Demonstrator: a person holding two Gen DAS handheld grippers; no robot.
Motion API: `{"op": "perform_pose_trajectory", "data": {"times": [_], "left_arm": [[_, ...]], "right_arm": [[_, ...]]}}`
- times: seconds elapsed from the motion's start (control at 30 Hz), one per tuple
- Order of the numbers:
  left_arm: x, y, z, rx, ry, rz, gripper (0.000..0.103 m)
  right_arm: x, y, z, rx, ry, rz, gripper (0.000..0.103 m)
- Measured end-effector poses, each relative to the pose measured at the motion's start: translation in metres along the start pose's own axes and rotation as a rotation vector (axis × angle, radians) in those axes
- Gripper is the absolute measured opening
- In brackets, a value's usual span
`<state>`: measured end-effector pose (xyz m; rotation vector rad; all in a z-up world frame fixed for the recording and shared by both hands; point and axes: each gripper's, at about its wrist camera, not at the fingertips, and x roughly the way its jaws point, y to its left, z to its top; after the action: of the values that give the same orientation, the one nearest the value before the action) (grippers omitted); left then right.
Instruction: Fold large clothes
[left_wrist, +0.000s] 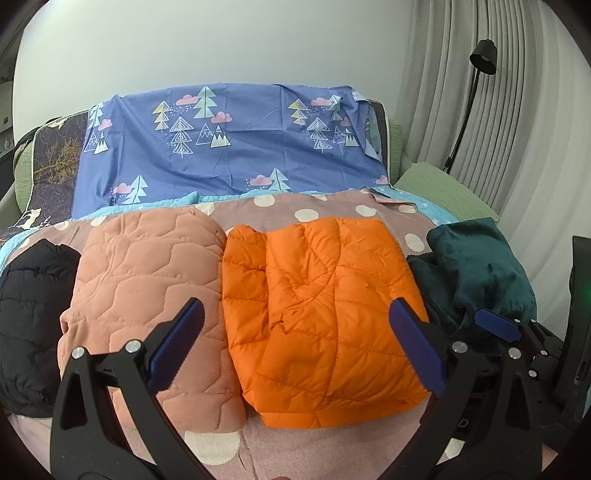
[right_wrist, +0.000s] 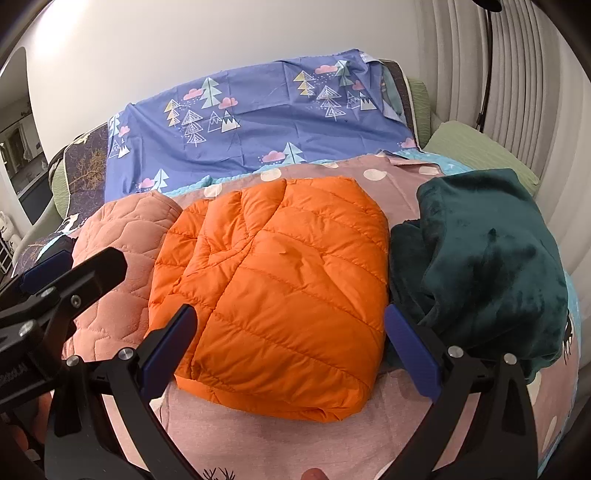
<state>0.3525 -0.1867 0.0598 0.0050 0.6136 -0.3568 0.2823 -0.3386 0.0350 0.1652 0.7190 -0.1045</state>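
While the left gripper (left_wrist: 295, 343) hangs above the bed with its jaws spread wide and nothing between them, the left wrist view shows a folded orange puffer jacket (left_wrist: 325, 317) lying on the pink polka-dot bedcover (left_wrist: 310, 446), framed between the two blue pads. A folded peach quilted jacket (left_wrist: 147, 295) lies touching its left edge, and a black quilted garment (left_wrist: 29, 325) sits further left. A crumpled dark teal fleece (left_wrist: 480, 273) lies to the right of the orange jacket. Behind them a blue sheet with tree prints (left_wrist: 236, 147) drapes over the headboard end, and a black floor lamp (left_wrist: 476, 85) stands by the grey curtain (left_wrist: 517, 129). The right gripper's blue pad shows at the right edge.

From the right wrist view, the right gripper (right_wrist: 288, 343) also has its jaws wide and holds nothing; the orange puffer jacket (right_wrist: 273, 280) lies between the pads, the peach quilted jacket (right_wrist: 122, 243) at its left, the teal fleece (right_wrist: 491, 266) close at its right. The left gripper (right_wrist: 74, 273) enters from the left edge, above the peach jacket.
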Motion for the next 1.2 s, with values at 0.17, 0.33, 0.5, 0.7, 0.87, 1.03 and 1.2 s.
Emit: {"op": "perform_pose_trajectory", "data": {"times": [0.17, 0.33, 0.5, 0.7, 0.87, 1.03, 1.2], "left_arm": [[0.0002, 0.0010, 0.0004, 0.001, 0.002, 0.001, 0.101], [0.0007, 0.0014, 0.0010, 0.002, 0.004, -0.001, 0.101], [0.0013, 0.0011, 0.0007, 0.005, 0.006, 0.000, 0.101], [0.0037, 0.0004, -0.0010, 0.009, 0.009, 0.002, 0.101], [0.0031, -0.0003, -0.0019, 0.006, 0.008, -0.003, 0.101], [0.0035, -0.0016, -0.0025, 0.013, 0.014, -0.005, 0.101], [0.0033, -0.0003, -0.0019, 0.006, 0.021, -0.011, 0.101]], "right_arm": [[0.0005, 0.0024, -0.0004, -0.004, 0.002, 0.003, 0.101], [0.0003, 0.0033, -0.0008, -0.001, -0.001, 0.004, 0.101], [0.0009, 0.0027, -0.0006, -0.001, 0.000, 0.003, 0.101], [-0.0002, 0.0034, -0.0015, 0.001, -0.001, 0.004, 0.101], [-0.0010, 0.0035, -0.0020, 0.001, 0.002, 0.001, 0.101], [-0.0022, 0.0038, -0.0019, 0.000, 0.004, 0.001, 0.101], [-0.0018, 0.0026, -0.0016, 0.001, 0.004, 0.001, 0.101]]}}
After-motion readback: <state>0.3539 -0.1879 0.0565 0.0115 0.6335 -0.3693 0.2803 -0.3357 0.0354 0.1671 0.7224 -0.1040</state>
